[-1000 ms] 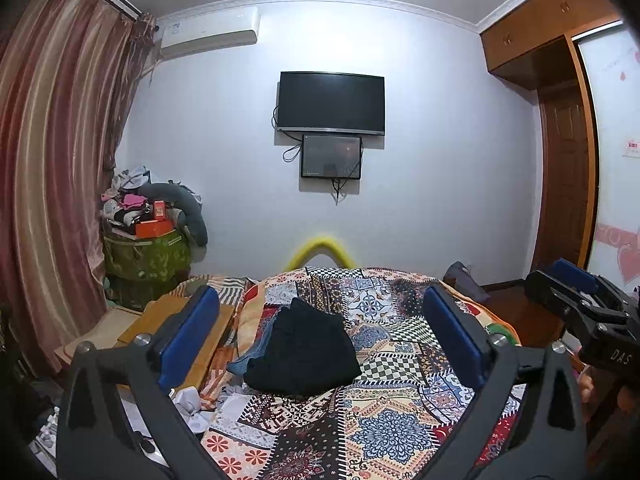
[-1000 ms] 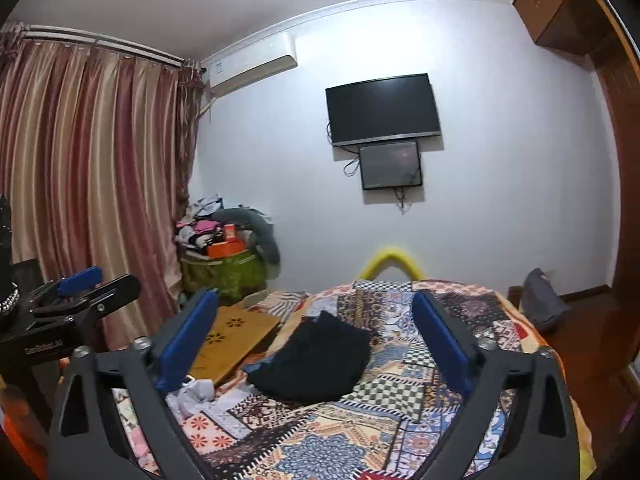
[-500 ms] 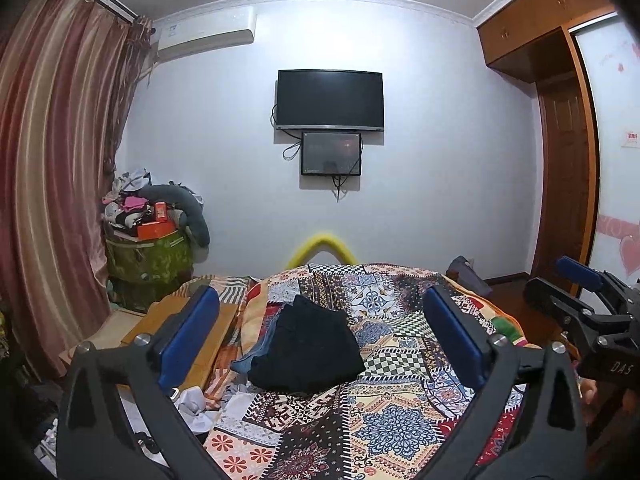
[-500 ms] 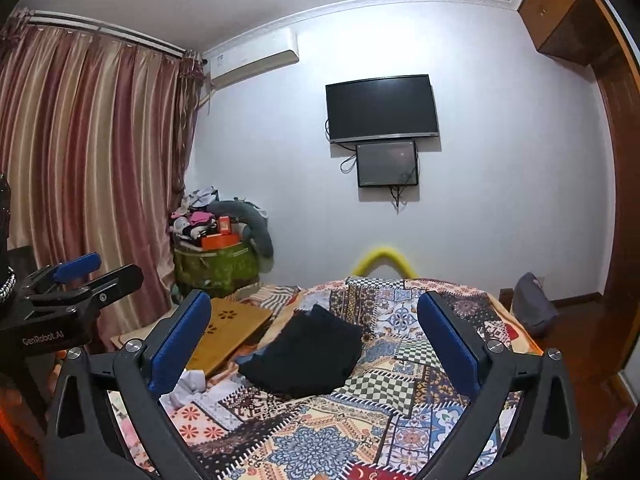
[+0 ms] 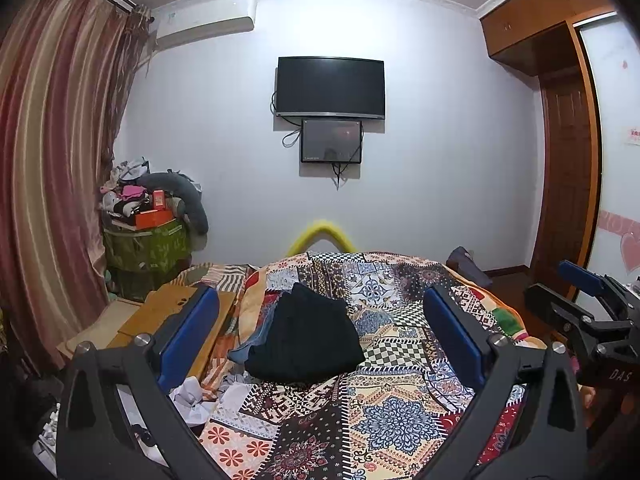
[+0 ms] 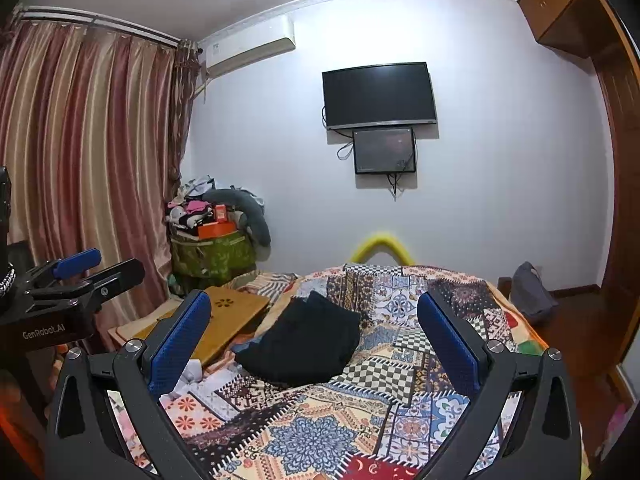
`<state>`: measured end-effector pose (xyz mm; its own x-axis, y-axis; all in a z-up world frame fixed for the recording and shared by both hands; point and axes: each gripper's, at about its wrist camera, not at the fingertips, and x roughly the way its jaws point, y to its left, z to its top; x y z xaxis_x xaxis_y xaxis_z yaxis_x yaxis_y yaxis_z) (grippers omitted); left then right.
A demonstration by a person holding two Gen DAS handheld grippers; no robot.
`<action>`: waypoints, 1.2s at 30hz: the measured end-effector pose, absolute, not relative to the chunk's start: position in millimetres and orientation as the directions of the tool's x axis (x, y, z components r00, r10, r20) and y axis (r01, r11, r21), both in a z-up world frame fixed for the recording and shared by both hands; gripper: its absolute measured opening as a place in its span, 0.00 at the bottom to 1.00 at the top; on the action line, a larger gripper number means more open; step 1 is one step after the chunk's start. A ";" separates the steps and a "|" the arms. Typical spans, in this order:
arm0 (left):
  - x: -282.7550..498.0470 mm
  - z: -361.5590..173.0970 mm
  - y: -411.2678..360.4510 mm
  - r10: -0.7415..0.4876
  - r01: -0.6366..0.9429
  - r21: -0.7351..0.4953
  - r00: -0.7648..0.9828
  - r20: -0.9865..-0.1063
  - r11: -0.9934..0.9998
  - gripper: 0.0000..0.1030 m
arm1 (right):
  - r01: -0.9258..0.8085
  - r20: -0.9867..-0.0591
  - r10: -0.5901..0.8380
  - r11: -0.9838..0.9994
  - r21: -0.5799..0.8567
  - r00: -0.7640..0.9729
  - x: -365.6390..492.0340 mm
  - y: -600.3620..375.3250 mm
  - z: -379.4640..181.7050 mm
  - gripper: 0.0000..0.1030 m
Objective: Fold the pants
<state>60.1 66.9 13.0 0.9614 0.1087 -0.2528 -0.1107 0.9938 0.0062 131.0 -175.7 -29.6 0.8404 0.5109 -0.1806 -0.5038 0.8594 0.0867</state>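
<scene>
Black gripper frames, blue ribbed pads (image 6: 178, 344), silver screws (image 5: 498, 340) (white "GenRobot.AI" lettering).

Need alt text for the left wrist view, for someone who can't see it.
Dark pants lie bunched on a patchwork bedspread, framed by the open, empty left hand-held gripper. The right hand-held gripper shows at the right edge; a television hangs on the far wall.

Bare quilt (image 5: 384, 412) before black pants (image 5: 308, 340); wooden board (image 5: 160, 316) alongside.

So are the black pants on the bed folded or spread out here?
Folded, or at least bunched: the black pants lie as one compact heap on the patchwork quilt, no legs laid out. Neatness cannot be told.
</scene>
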 end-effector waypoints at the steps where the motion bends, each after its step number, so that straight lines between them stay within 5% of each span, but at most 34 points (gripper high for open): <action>1: 60.7 12.5 66.7 0.108 -0.110 0.007 0.961 -0.255 0.994 1.00 | -0.504 -0.183 0.511 0.859 0.089 0.840 131.7 -175.6 -29.4 0.99; 36: 63.0 8.2 68.4 0.091 -0.093 0.005 0.959 -0.270 0.996 1.00 | -0.495 -0.197 0.506 0.863 0.105 0.840 132.8 -178.0 -29.0 1.00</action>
<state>63.0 68.4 8.2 0.9586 0.0914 -0.2696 -0.0935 0.9956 0.0052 132.8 -178.0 -29.0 0.8399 0.5059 -0.1966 -0.4950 0.8625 0.1051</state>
